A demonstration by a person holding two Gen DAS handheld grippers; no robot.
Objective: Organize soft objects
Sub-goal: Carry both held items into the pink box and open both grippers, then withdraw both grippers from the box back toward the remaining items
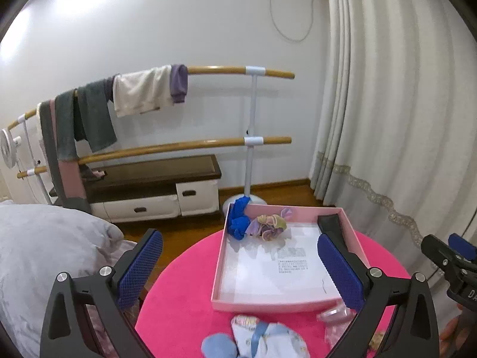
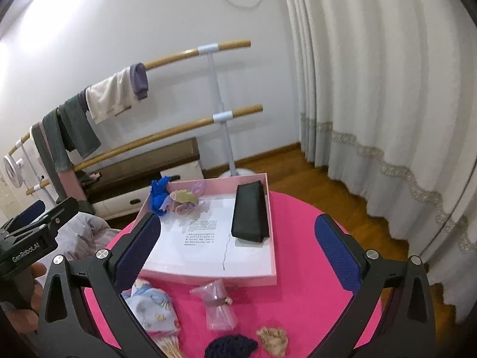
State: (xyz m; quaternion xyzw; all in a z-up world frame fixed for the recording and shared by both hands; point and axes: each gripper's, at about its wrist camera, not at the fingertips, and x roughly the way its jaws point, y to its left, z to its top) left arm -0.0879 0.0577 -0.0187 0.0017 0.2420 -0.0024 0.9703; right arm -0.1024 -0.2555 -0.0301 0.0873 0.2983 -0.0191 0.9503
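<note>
A bedroom corner: white wall, pleated curtain (image 2: 372,104), a wooden two-rail rack (image 1: 226,70) hung with clothes. In front sits a round surface (image 2: 301,292) covered in bright pink felt-like cloth.

On it, toward the far side, lies a shallow pink box (image 2: 271,238), stiff card with a white printed sheet on its floor. Inside rest a flat black pouch (image 2: 249,214) along the right wall, and in the far left corner a crumpled blue scrunchie (image 2: 158,197) touching a pastel one (image 2: 183,204).

Still outside, on the near side of the surface: a pale blue printed cloth bundle (image 2: 155,307), a clear crinkled bag (image 2: 219,304), a dark navy knit piece (image 2: 231,346) and a tan fluffy scrunchie (image 2: 272,340).

Judging by this, sorting is partway done, between picks. Both the left tongs (image 1: 238,265) and right tongs (image 2: 238,250) stand wide and empty above the loose pieces. The next move likely calls for dropping onto one limp item, pinching its bulk, and lifting it over the box wall.
</note>
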